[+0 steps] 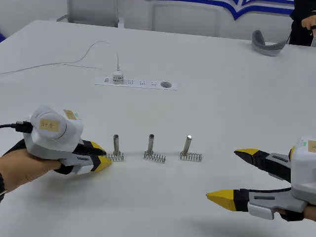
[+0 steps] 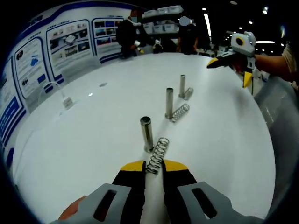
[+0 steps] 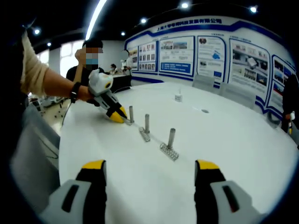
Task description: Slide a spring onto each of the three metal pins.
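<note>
Three metal pins stand upright in a row on the white table: left pin (image 1: pixel 116 143), middle pin (image 1: pixel 151 142), right pin (image 1: pixel 188 143). A spring lies flat in front of each: left spring (image 1: pixel 115 157), middle spring (image 1: pixel 154 157), right spring (image 1: pixel 191 157). My left gripper (image 1: pixel 102 155) is low on the table. Its yellow tips stand narrowly apart around the near end of the left spring (image 2: pixel 157 156), beside the left pin (image 2: pixel 146 134), with a small gap still showing. My right gripper (image 1: pixel 228 174) hovers wide open to the right of the row, holding nothing, and faces the right pin (image 3: pixel 171 138).
A white power strip (image 1: pixel 136 82) with a plugged-in adapter and its cable lies further back on the table. A grey band (image 1: pixel 266 44) rests at the far right. People stand beyond the table's far side (image 2: pixel 133 32).
</note>
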Demonstrator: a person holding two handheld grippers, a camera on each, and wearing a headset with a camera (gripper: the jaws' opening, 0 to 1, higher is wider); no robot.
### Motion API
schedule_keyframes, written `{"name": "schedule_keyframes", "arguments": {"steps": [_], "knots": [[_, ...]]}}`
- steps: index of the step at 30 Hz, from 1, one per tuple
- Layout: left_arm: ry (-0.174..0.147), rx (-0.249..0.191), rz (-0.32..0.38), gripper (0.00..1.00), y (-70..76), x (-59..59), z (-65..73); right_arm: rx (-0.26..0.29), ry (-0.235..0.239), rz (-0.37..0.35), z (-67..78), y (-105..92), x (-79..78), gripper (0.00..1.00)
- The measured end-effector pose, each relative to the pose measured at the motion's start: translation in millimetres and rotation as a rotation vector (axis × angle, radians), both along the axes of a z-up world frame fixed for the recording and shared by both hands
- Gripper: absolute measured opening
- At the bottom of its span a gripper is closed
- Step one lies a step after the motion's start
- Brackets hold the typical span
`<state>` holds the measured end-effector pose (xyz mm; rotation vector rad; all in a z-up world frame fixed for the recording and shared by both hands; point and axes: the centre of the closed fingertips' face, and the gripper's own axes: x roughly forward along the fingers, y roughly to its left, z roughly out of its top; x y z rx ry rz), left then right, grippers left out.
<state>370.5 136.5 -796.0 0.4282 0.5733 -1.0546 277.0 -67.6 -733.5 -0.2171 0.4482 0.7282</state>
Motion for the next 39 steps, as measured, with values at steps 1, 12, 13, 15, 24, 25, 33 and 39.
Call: {"name": "schedule_keyframes", "arguments": {"steps": [1,12,13,15,24,25,33,39], "knots": [[-0.005,0.0,0.0,0.13,0.3,-0.5,0.0,0.0,0.0,0.003,0.3,1.1,-0.1,0.79],[-0.019,0.006,-0.01,0.1,0.9,-3.5,-0.7,-0.006,0.001,0.03,2.2,10.6,-2.1,0.78],[-0.018,0.006,-0.012,0.1,1.3,-4.3,-0.7,-0.004,-0.001,0.034,3.6,12.8,-2.4,0.78],[-0.012,0.0,-0.013,0.1,2.6,-6.7,-1.0,-0.001,-0.007,0.053,6.5,20.3,-3.3,0.78],[-0.032,-0.076,-0.046,0.09,0.8,-31.2,19.8,-0.011,-0.026,0.183,19.5,68.2,-2.7,0.78],[-0.036,-0.084,-0.05,0.09,1.2,-34.1,21.9,-0.011,-0.026,0.196,20.4,73.3,-2.1,0.77],[-0.067,-0.167,-0.035,0.09,14.2,-55.1,39.1,0.003,-0.016,0.302,23.7,118.4,4.5,0.69],[-0.06,-0.203,-0.024,0.09,24.2,-64.1,43.7,0.038,-0.02,0.349,35.1,141.8,18.7,0.61]]}}
